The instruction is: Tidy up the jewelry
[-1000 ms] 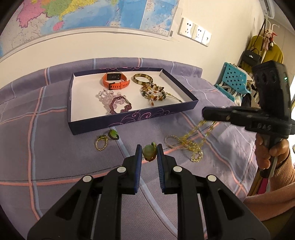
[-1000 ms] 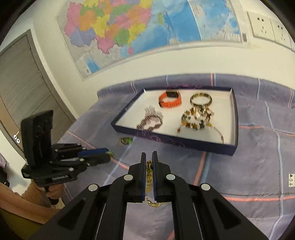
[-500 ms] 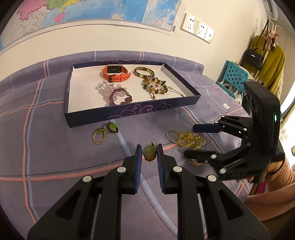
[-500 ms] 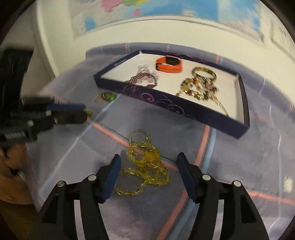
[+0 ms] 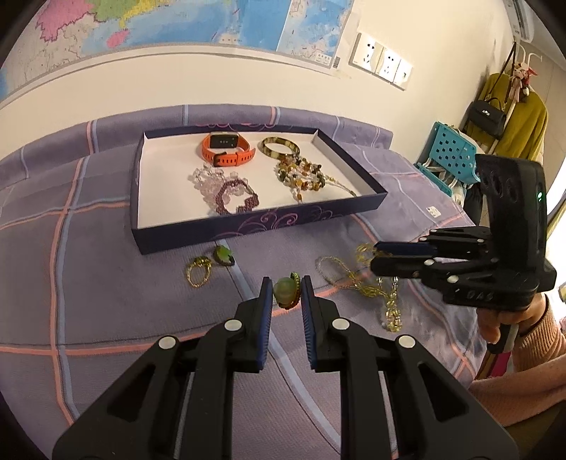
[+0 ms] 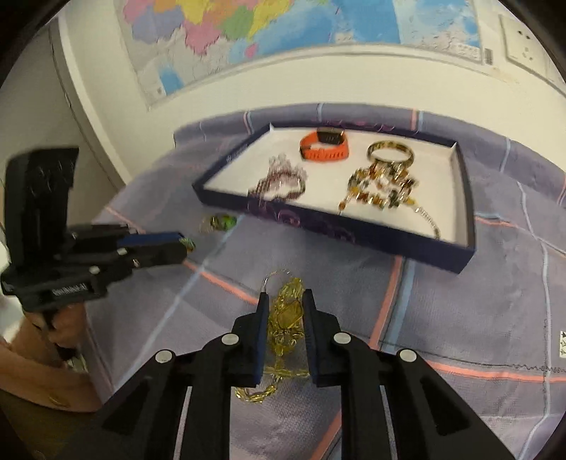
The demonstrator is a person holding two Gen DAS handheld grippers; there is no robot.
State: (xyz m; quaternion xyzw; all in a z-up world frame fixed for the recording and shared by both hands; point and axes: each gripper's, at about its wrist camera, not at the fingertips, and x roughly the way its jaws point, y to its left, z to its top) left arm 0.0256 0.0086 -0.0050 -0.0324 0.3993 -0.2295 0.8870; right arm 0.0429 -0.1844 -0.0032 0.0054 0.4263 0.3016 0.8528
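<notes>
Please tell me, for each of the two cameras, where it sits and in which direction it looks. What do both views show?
Left wrist: on the left gripper, looking along its fingers over a green stone toward the tray; the right gripper and hand enter from the right.
Right wrist: on the right gripper, looking over the gold chain toward the tray; the left gripper enters from the left.
Both show: tray, chain, purple cloth, wall map.

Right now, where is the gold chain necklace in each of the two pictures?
Left wrist view: the gold chain necklace lies on the purple cloth at right of centre, by the right gripper.
Right wrist view: it sits low in the middle, between that gripper's fingers.
Shared landmark: the dark jewelry tray behind it.
</notes>
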